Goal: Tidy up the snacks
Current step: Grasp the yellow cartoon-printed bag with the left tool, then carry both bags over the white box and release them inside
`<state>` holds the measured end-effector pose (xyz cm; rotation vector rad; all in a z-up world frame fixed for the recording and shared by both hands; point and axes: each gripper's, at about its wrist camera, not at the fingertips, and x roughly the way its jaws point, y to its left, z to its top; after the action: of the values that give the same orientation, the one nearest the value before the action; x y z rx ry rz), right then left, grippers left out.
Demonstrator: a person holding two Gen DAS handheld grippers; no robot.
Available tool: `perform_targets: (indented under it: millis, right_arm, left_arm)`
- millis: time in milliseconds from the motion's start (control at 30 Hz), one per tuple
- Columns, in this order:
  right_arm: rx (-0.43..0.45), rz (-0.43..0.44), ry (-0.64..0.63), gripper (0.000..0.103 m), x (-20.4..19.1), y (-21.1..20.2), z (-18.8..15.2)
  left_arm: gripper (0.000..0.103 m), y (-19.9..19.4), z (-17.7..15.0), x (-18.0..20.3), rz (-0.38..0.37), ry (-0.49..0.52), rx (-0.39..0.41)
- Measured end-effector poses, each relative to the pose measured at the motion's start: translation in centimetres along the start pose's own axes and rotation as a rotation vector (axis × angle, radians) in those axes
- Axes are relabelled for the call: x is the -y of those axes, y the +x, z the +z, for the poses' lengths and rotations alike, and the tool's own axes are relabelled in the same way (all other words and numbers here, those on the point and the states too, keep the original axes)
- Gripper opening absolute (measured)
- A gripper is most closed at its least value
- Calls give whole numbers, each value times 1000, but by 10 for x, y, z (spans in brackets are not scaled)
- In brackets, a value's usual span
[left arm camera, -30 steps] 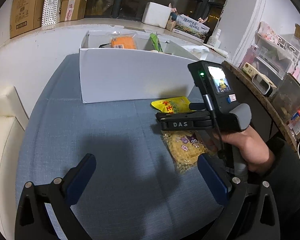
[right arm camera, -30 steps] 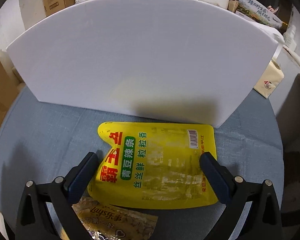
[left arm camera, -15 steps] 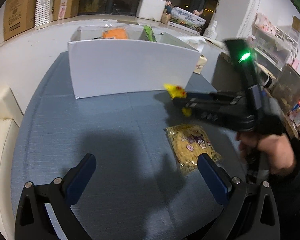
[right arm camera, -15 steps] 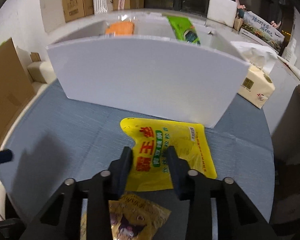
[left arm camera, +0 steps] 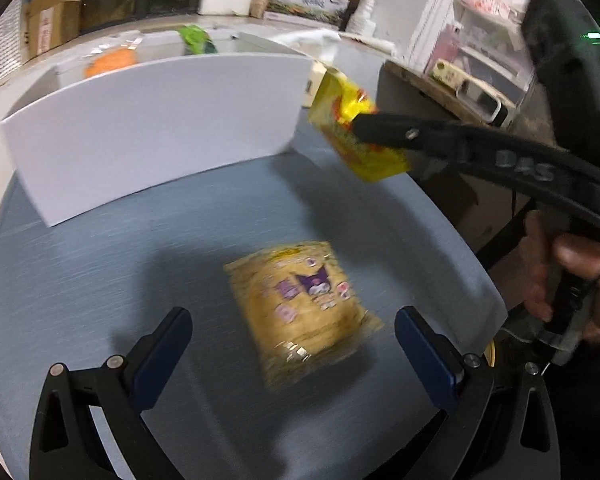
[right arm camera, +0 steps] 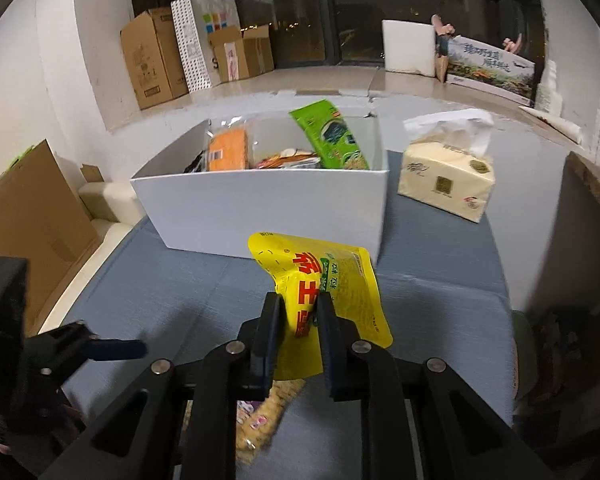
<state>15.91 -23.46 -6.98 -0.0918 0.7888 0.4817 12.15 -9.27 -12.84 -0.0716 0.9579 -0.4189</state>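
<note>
My right gripper is shut on a yellow snack pouch and holds it in the air in front of the white box. In the left wrist view the pouch hangs off the box's right end. The white box holds an orange packet and a green packet. My left gripper is open just above a golden snack bag that lies flat on the blue table.
A tissue box stands right of the white box. Cardboard boxes and a paper bag sit on the ledge behind. A cluttered shelf is at the right. The blue table edge is close at left and right.
My right gripper closed on the yellow pouch and lifted it off the table toward the box. My left gripper moved right and forward over the golden bag.
</note>
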Motion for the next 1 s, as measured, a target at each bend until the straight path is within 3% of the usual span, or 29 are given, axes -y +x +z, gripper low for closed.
perform_targets:
  millis: [200, 400, 533, 633, 767, 1000]
  right_arm:
    - [19, -20, 28, 19, 19, -10, -6]
    - [24, -32, 25, 19, 25, -17, -15]
    - [28, -20, 27, 19, 25, -18, -18]
    - [30, -12, 26, 19, 24, -18, -19]
    - [36, -7, 21, 19, 20, -19, -19]
    - [57, 19, 23, 19, 13, -24, -17]
  left_arm:
    - [103, 35, 19, 19, 81, -10, -30]
    - [103, 55, 16, 17, 184, -61, -79]
    - [79, 50, 12, 14, 203, -52, -62]
    - [76, 42, 11, 6, 145, -91, -53]
    - [76, 18, 2, -3, 102, -93, 9]
    - [76, -56, 4, -16, 84, -74, 204]
